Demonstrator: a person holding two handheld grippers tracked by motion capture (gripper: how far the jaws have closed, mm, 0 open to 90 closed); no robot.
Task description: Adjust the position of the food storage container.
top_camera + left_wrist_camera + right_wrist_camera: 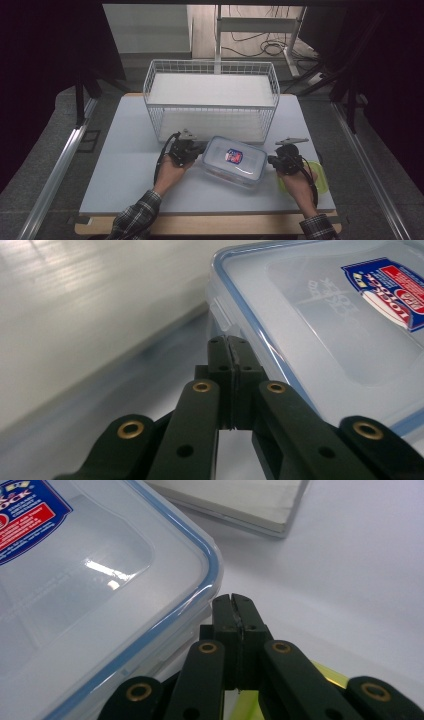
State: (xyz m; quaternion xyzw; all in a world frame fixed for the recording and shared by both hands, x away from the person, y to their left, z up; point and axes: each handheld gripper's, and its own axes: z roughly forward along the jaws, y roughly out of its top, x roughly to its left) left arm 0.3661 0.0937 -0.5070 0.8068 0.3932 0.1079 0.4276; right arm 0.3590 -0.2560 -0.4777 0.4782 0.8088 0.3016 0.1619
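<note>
A red, white and blue sticker (395,290) on the lid of the clear rectangular plastic food container (235,162) with blue seal carries a brand name, seen upside down, that appears to read "LOCK&LOCK"; the smaller print on the sticker is too blurred to read.

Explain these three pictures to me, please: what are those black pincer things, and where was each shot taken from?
No robot here: a person holds a hand tool with two black jaws in each hand. The top picture looks down from above the table. The left gripper and right gripper sit at opposite ends of a clear plastic box with a blue-edged lid. Behind it stands a white wire basket; a yellow-green lid lies under the right hand. The other two pictures come from small cameras riding on each tool, looking along its jaws. Both pairs of jaws are shut, their tips pressed against the box's edge, gripping nothing.
</note>
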